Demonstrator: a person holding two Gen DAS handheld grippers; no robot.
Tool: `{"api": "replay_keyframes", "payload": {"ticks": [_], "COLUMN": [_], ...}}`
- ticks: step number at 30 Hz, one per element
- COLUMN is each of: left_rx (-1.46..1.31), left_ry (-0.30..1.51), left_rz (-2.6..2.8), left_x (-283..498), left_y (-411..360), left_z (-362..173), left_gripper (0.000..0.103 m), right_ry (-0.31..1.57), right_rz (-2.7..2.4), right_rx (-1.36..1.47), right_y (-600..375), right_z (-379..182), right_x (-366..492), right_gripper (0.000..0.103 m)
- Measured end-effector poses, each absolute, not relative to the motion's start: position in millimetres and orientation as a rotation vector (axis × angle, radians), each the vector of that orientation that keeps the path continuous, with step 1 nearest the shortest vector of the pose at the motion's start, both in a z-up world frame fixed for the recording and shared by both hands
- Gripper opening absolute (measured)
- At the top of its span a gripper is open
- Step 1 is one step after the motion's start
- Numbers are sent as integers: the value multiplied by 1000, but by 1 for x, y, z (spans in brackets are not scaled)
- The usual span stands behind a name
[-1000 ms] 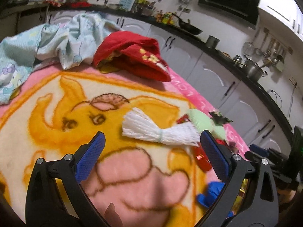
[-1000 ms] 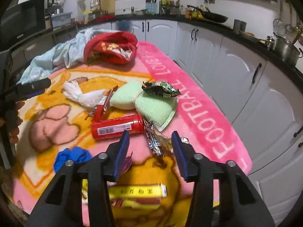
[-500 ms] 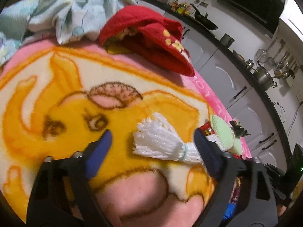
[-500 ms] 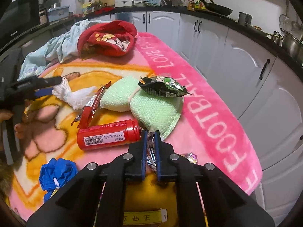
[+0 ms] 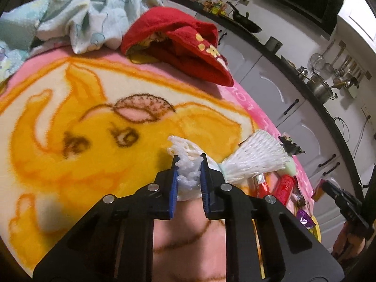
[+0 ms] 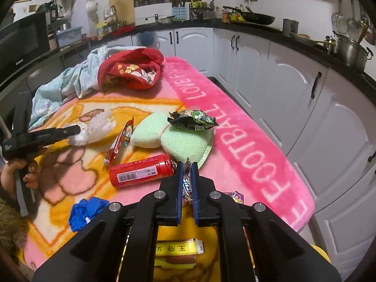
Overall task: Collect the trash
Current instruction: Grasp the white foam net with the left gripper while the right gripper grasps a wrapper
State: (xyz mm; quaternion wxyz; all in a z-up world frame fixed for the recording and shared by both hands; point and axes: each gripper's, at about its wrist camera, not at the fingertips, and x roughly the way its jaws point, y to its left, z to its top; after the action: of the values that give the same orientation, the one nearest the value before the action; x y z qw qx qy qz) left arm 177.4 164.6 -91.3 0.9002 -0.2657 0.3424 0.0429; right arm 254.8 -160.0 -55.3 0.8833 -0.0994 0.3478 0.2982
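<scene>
Foam netting (image 5: 253, 157) is pinched in the left tool (image 5: 189, 162); right tool (image 6: 185, 171) clamps a wrapper (image 6: 187, 183).

The white foam net (image 5: 253, 162) disappears at its near end between the left jaws. The thin wrapper (image 6: 187, 183) in the right jaws is mostly hidden, its print unreadable. At 6 o'clock, the yellow packet (image 6: 181, 249) is half covered by the gripper body.

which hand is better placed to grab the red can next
Right, though both are full now. The red can lies just left of the right gripper, shut on a wrapper. The left gripper pinches the white foam net farther away.
</scene>
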Motion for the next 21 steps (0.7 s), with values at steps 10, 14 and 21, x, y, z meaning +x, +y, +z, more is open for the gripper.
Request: {"api": "replay_keyframes", "payload": {"ticks": [10, 14, 21], "left_rx": [-496, -447, -374], "left_ry": [646, 613, 559], "left_rz": [102, 102, 89], "left_x": [146, 130, 105], "left_y": [155, 143, 121], "left_z": [-67, -51, -28], "left_gripper": [10, 10, 10], "right_ry": [680, 664, 640], "right_rz": [648, 675, 716], "right_rx": [-171, -149, -119], "right_y": [-163, -163, -166], "right_z": [-35, -26, -9], "right_x": [229, 216, 193], "right_gripper": [7, 7, 7]}}
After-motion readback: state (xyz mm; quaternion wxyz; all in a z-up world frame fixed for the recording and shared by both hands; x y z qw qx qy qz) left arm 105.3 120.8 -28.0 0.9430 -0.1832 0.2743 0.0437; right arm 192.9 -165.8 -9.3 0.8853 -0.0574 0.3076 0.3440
